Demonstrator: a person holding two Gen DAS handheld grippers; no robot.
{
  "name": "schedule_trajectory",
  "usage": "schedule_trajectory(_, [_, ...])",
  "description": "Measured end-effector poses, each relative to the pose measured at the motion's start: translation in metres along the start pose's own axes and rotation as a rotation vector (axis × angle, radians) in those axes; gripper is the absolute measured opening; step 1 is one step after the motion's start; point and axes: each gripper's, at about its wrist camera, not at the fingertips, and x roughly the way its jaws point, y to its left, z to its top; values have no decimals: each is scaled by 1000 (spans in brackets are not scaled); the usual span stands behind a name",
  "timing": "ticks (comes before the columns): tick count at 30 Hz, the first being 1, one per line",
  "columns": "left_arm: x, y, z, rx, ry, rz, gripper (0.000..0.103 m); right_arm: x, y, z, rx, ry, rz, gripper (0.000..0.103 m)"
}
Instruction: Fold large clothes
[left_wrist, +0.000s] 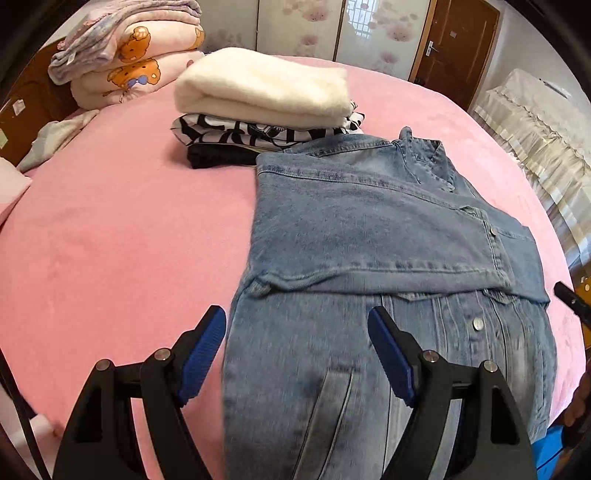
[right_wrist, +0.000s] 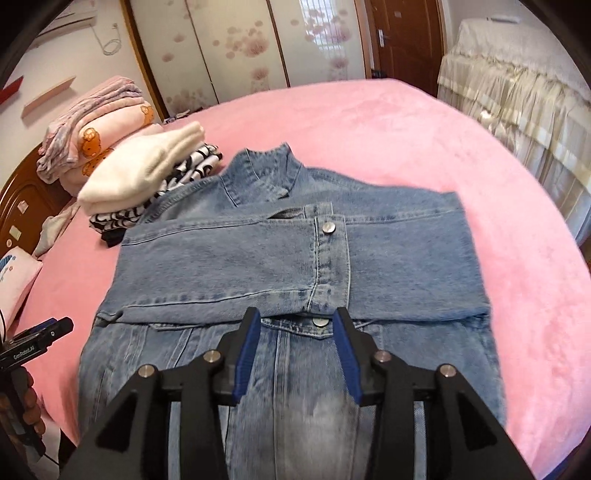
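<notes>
Now you're looking down at a pink bed (left_wrist: 110, 221) w/ a denim jacket (left_wrist: 369, 229) lying flat on it, partly folded: both sleeves are crossing the chest in a band, collar pointing away from you.

Far left, by the headboard, a heap of bear-print bedding (left_wrist: 140, 59) is sitting against the wall. Just right of it, a stack of folded clothes (left_wrist: 266, 107) is resting on the bed: fluffy white item on top, black-and-white print under it, smth dark at the bottom. The jacket's upper-left corner is lying just beside that stack, maybe touching; can't tell.

Your left gripper (left_wrist: 297, 332) is hovering over the jacket's lower left edge. Its blue pads are standing wide apart, gripping nothing; left finger over pink sheet, right finger over denim.

Moving right, your right gripper (right_wrist: 297, 326) is hovering over the jacket's button placket, near the lower edge of the folded sleeve band. Its jaws are partway apart, nothing between them, cloth lying below. A metal button (right_wrist: 320, 322) is showing in the gap.

At the far right, a cream ruffled cover (right_wrist: 517, 92) is draping some furniture beside the bed, w/ a brown door (right_wrist: 402, 37) behind.
</notes>
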Motion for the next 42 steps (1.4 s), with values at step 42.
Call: schedule_trajectory(42, [15,54,-154,61,328,-256,78,-61,-161,-172,95,195,13,49])
